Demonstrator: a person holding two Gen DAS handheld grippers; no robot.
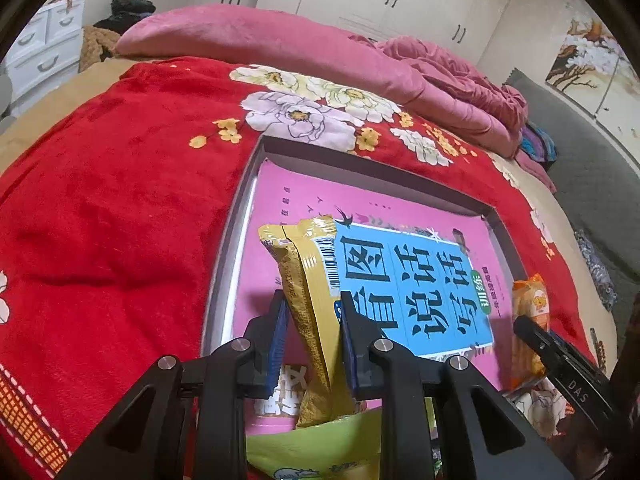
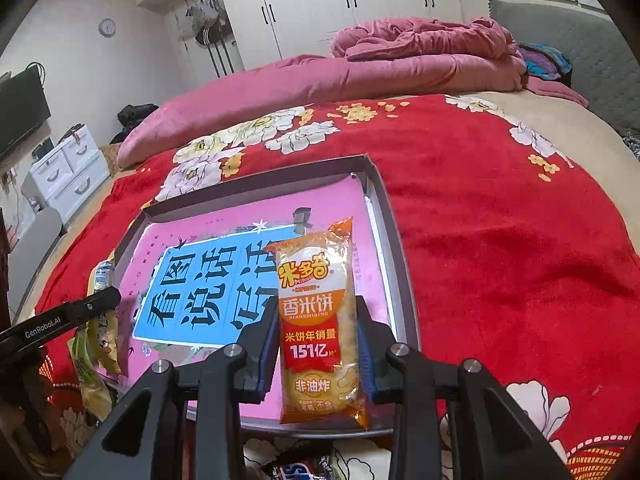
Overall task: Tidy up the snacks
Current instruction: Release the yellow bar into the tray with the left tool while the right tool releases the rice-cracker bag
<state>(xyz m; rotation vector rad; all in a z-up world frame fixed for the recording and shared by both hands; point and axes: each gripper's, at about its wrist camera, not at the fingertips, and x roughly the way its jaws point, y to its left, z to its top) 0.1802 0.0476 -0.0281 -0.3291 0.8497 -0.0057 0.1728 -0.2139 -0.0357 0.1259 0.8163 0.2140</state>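
A: What are my tools holding?

B: My left tool (image 1: 312,304) is clamped on a gold snack packet (image 1: 308,280); my right tool (image 2: 318,320) grips an orange rice-cracker pack (image 2: 320,320). Both hang over the near end of the grey tray (image 2: 396,240) on the red bedspread (image 2: 500,240).

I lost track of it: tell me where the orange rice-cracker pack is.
In the right wrist view, the orange rice-cracker pack is clamped between the right gripper fingers, over the tray's right side.

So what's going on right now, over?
Left gripper shut on gold packet. Right gripper shut on rice-cracker pack. Both over the tray. Nothing blocking.
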